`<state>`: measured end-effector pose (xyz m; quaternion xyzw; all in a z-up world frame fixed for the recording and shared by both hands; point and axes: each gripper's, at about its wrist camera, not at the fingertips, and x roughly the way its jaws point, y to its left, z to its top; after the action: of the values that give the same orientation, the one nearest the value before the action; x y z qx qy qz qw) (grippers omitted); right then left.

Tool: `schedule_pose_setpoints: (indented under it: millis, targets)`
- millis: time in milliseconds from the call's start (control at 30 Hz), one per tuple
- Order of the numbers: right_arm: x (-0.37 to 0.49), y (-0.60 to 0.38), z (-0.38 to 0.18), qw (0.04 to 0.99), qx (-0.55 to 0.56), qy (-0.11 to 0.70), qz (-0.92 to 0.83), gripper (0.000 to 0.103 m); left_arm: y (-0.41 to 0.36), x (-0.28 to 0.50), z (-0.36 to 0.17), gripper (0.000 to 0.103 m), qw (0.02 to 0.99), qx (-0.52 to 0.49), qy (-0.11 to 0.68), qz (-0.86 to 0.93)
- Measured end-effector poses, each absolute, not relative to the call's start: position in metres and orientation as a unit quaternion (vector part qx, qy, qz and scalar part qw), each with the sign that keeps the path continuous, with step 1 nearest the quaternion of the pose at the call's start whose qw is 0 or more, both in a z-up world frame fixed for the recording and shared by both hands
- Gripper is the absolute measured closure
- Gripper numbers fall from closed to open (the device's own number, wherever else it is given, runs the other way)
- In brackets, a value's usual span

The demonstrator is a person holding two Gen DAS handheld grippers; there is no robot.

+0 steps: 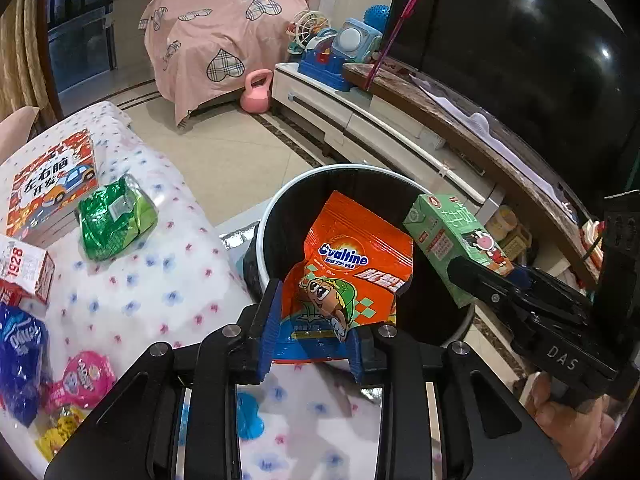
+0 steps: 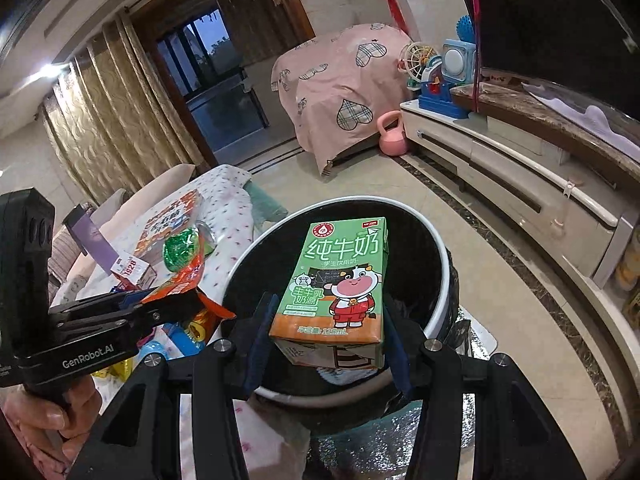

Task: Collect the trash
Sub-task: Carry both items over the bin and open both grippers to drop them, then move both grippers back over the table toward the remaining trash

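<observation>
- Holding two bits of trash over the bin (image 1: 280, 208) right now, one per claw. The bin is the black bucket with the white rim, bottom middle of both views.
- The left gripper (image 1: 316, 320) is clamped nearly flat on the bottom edge of the orange Ovaltine pouch (image 1: 352, 264). The pouch sticks up in front of the camera, hanging over the bin's mouth.
- My guess is the pouch weighs next to nothing: thin glossy foil-type film, floppy, crinkly and a bit slick. A pinch on the sealed edge is the right spot, since the seam is the stiffest part. It'll likely flutter rather than drop straight, so let go well inside the rim.
- The right gripper (image 2: 324, 332) sits at medium width, pads against the two narrow sides of the green milk carton (image 2: 340, 276) near its base. In the right wrist view the carton is dead centre over the bin opening.
- The carton looks stiff-ish but crushable, probably empty and light. Squeezing the narrow sides near the folded bottom works because that's where the card holds shape. The coated surface could slide if the grip goes slack.
- More stuff waits on the flowery tablecloth (image 1: 160, 280) at left: a green foil bag (image 1: 116, 216), a blue packet (image 1: 20, 352) and a pink round wrapper (image 1: 84, 376). All look soft and light too.
</observation>
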<state>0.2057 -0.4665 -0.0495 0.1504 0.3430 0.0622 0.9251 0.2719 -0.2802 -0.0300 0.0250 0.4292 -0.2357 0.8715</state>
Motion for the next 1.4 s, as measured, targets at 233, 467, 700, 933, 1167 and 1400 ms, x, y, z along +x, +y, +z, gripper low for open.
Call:
schedule_pose_setpoints:
  millis: [233, 467, 700, 933, 1167, 1400]
  targets:
    - [0.215, -0.477, -0.054, 0.923, 0.152, 0.349, 0.052, 0.052, -0.292, 0.280, -0.035, 0.053, 0.868, 0.031, 0.435, -0.239]
    - [0.216, -0.483, -0.057, 0.920, 0.167, 0.352, 0.051, 0.043, -0.286, 0.272, -0.035, 0.039, 0.865, 0.024, 0.438, -0.242]
    - [0.195, -0.475, -0.052, 0.921, 0.185, 0.337, 0.060, 0.031, -0.252, 0.240, -0.031, 0.035, 0.877, -0.003, 0.421, -0.234]
    - [0.170, -0.444, -0.054, 0.917, 0.205, 0.330, 0.088, 0.020, -0.199, 0.198, -0.032, 0.035, 0.892, -0.025, 0.404, -0.202]
    - [0.155, -0.404, -0.058, 0.911, 0.206, 0.336, 0.118, 0.018, -0.140, 0.168, -0.037, 0.035, 0.898, -0.056, 0.402, -0.169]
    - [0.150, -0.360, -0.065, 0.905, 0.185, 0.350, 0.155, 0.010, -0.095, 0.145, -0.040, 0.035, 0.905, -0.073, 0.397, -0.137]
